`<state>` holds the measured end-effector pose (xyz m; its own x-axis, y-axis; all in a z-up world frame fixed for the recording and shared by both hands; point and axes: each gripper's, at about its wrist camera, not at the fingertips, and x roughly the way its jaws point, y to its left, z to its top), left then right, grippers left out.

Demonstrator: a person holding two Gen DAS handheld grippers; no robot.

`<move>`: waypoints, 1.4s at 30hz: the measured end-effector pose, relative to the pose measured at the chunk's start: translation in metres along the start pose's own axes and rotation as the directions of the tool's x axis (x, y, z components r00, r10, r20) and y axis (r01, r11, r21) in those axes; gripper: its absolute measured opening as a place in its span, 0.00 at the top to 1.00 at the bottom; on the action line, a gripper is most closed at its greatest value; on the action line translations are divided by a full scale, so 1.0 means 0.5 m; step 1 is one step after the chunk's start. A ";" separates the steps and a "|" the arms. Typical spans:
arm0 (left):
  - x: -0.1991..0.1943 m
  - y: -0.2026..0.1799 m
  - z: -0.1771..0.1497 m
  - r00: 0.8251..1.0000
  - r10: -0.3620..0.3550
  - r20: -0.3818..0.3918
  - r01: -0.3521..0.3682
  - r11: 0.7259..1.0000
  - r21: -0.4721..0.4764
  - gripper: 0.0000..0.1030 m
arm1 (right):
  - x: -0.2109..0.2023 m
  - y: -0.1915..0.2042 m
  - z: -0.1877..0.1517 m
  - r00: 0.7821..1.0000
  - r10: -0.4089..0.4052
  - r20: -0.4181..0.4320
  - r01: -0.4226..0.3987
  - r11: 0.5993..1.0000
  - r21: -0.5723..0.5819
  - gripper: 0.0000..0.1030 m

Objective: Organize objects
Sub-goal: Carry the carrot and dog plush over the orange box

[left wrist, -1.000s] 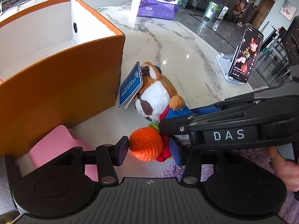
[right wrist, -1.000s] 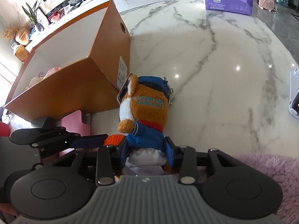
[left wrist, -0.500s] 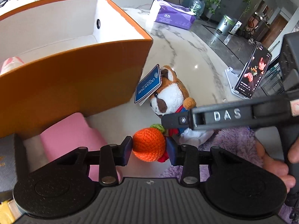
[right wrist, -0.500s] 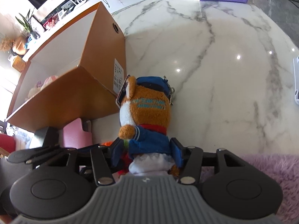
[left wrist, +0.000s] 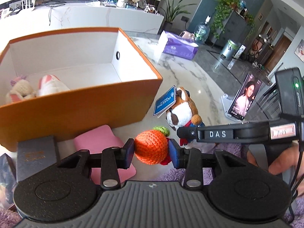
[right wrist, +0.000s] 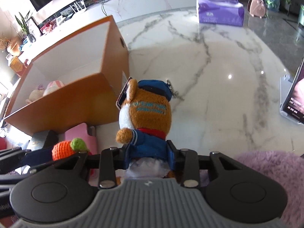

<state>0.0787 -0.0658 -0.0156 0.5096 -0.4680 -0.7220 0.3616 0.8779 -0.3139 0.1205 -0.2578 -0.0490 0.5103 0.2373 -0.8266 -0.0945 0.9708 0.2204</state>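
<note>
My left gripper (left wrist: pixel 151 153) is shut on an orange crocheted fruit (left wrist: pixel 151 147) with a green top, held above the table before the orange box (left wrist: pixel 79 102). My right gripper (right wrist: pixel 149 156) is shut on a brown plush animal (right wrist: pixel 148 112) in a blue jacket and cap, with a blue tag (left wrist: pixel 165 101) at its head. The plush (left wrist: pixel 182 110) hangs just right of the box's corner. The fruit also shows in the right wrist view (right wrist: pixel 63 150). The open box (right wrist: pixel 76 96) holds two pale soft toys (left wrist: pixel 34 89) at its left end.
A pink block (left wrist: pixel 102 144) and a grey box (left wrist: pixel 36 152) lie in front of the orange box. A purple fluffy mat (right wrist: pixel 271 172) is under the grippers. A phone on a stand (left wrist: pixel 245 98) and a purple tissue pack (right wrist: pixel 220 13) sit on the marble table (right wrist: pixel 218 87).
Both grippers have risen with their toys. The box now sits lower in both views and its inside, with the soft toys, has come into sight.
</note>
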 end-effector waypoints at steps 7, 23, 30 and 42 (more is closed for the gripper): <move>-0.093 0.018 0.028 0.994 0.026 0.110 -0.023 0.999 -0.030 0.56 | -0.104 0.078 0.013 0.993 0.040 0.113 -0.030 0.996 -0.088 0.63; -0.180 0.106 0.132 0.951 0.204 0.232 -0.196 0.979 -0.059 0.56 | -0.134 0.282 0.168 0.942 0.272 0.195 -0.224 0.945 -0.237 0.63; -0.169 0.154 0.146 0.946 0.248 0.209 -0.238 0.969 -0.071 0.56 | -0.028 0.330 0.224 0.970 0.188 0.155 -0.140 0.951 -0.275 0.63; -0.132 0.212 0.150 0.951 0.273 0.145 -0.262 0.961 -0.093 0.56 | 0.157 0.327 0.222 0.998 0.056 -0.028 -0.062 0.950 -0.307 0.62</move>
<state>0.1418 0.0504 0.0451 0.6967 -0.2196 -0.6829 0.1414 0.9753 -0.1694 0.2402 -0.0842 -0.0204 0.4798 0.2925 -0.8272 -0.3841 0.9177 0.1017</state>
